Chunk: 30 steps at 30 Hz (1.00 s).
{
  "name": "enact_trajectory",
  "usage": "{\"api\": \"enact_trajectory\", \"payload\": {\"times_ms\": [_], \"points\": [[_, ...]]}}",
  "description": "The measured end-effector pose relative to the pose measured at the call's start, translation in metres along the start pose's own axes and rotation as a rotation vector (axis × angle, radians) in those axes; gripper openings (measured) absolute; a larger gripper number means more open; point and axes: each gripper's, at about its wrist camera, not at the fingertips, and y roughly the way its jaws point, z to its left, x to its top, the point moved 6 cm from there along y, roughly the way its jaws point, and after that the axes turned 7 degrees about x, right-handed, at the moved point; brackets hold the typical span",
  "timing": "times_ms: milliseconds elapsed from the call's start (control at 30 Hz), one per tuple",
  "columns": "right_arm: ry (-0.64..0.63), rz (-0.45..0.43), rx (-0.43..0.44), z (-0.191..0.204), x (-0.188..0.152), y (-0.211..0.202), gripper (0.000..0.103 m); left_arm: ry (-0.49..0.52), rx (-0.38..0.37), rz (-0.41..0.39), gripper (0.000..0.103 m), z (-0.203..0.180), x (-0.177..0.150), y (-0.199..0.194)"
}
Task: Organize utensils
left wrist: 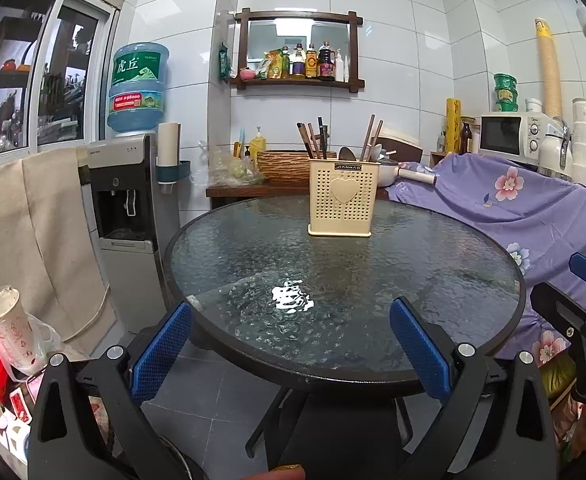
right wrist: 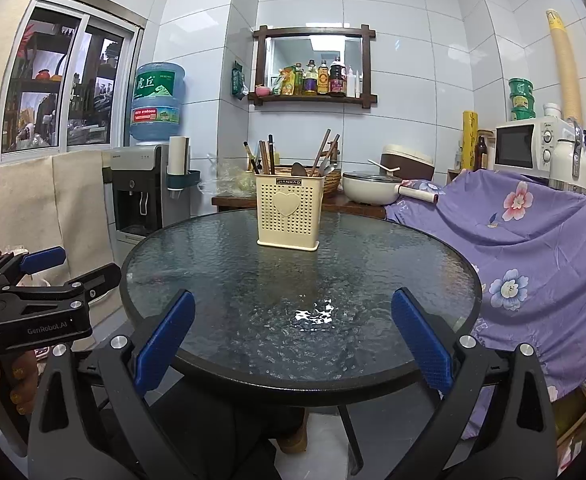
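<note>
Cream plastic, perforated and stamped with a heart: that utensil holder [left wrist: 340,197] is the only thing standing on your round glass table [left wrist: 221,256], set toward the far side from you. Chopsticks [left wrist: 313,140] lean out of its left part, and more sticks with what look like spoons [left wrist: 347,154] show at the right; how the inside is divided you cannot tell from here.

Your left gripper [left wrist: 291,350] hovers at the near rim of the table with its blue pads spread wide and nothing between them. Your right gripper [right wrist: 293,340] sits the same way, fully parted and empty, also back at the near edge, well apart from the holder.

No loose utensil lies on the glass in either view. So, judging by what shows, everything visible is already in the holder. Either the job is finished, or what is left is sorting within it, such as gathering the chopsticks on one side. Neither claw is yet near enough to begin that.
</note>
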Motion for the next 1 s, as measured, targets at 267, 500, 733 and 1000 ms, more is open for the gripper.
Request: {"api": "enact_trajectory", "payload": {"times_ms": [267, 500, 733, 1000], "points": [[0.004, -0.004, 0.001, -0.001, -0.0003, 0.0017, 0.097, 0.004, -0.005, -0.001, 0.096, -0.002, 0.0002, -0.0008], [0.001, -0.006, 0.001, -0.0029, -0.002, 0.0009, 0.097, 0.005, -0.004, 0.006, 0.096, -0.0007, 0.0004, -0.0006], [0.003, -0.003, 0.006, -0.0054, -0.0038, 0.0021, 0.097, 0.008, 0.003, 0.007, 0.096, -0.0003, 0.0011, 0.0], [-0.004, -0.008, 0.013, -0.0056, -0.0021, 0.0026, 0.097, 0.007, 0.005, 0.004, 0.096, -0.0006, 0.0014, -0.0002]]}}
